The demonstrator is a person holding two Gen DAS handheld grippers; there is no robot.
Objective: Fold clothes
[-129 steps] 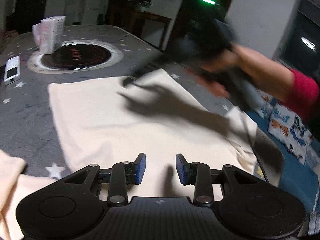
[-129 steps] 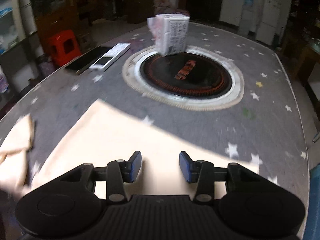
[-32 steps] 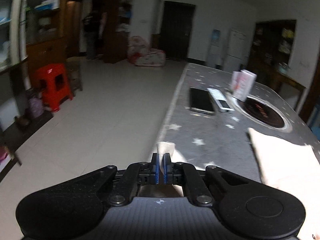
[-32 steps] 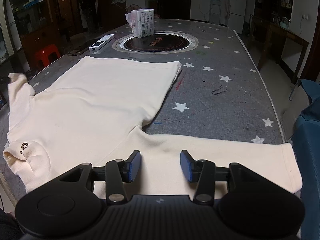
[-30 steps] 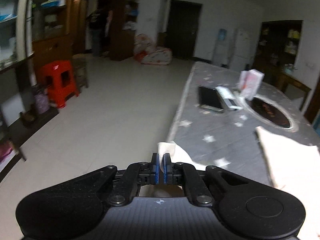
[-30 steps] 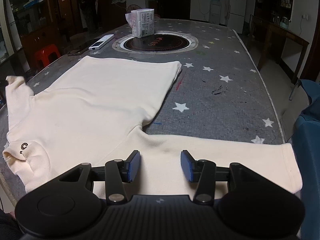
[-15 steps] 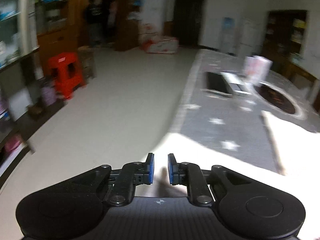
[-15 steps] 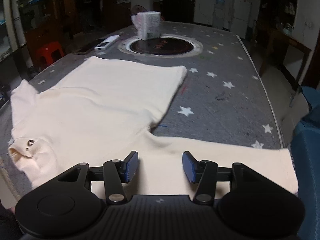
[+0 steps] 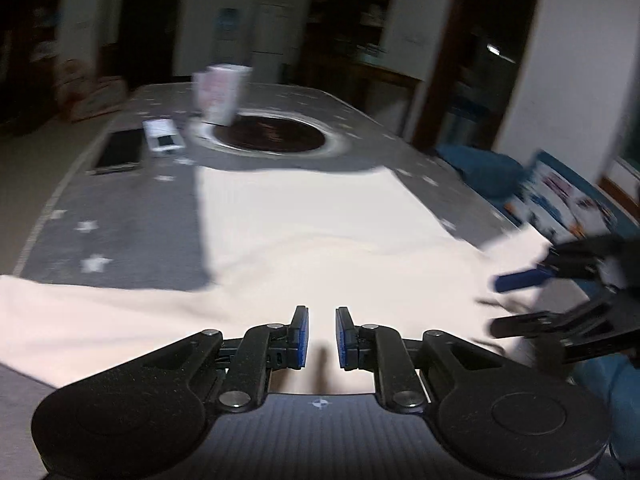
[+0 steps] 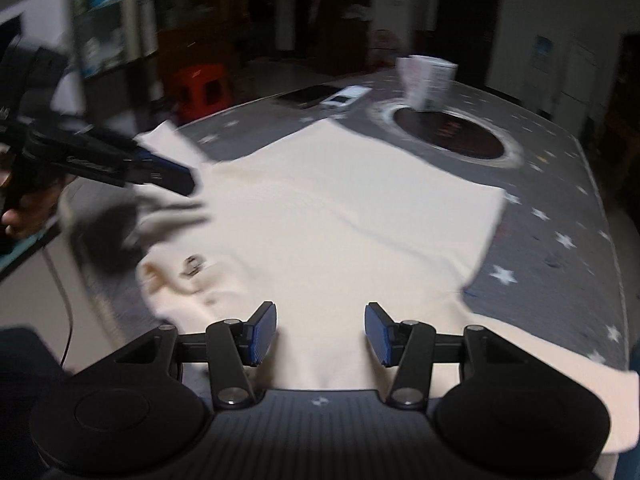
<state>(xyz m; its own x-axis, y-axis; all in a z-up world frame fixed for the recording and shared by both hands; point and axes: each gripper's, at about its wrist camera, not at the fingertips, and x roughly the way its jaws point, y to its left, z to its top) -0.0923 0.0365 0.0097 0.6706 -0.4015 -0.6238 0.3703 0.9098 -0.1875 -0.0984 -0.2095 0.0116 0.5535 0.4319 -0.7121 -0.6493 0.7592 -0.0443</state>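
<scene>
A cream long-sleeved top (image 9: 304, 232) lies spread flat on the grey star-print table (image 9: 120, 216); it also shows in the right wrist view (image 10: 340, 208). My left gripper (image 9: 319, 338) hovers over its near edge, fingers slightly apart and empty. My right gripper (image 10: 320, 334) is wide open and empty above the top near its collar (image 10: 188, 276). Each gripper shows blurred in the other's view: the right one (image 9: 520, 304) at the right sleeve, the left one (image 10: 168, 176) at the left sleeve.
A round black hotplate (image 9: 272, 136) is set in the table's far half, with a white box (image 9: 218, 94) beside it. A phone (image 9: 120, 154) and a remote (image 9: 162, 140) lie at the far left. A red stool (image 10: 202, 88) stands on the floor.
My left gripper has let go of the left sleeve, opened a little, and swung right over the top. My right gripper has turned left toward the collar. Both views are motion-blurred.
</scene>
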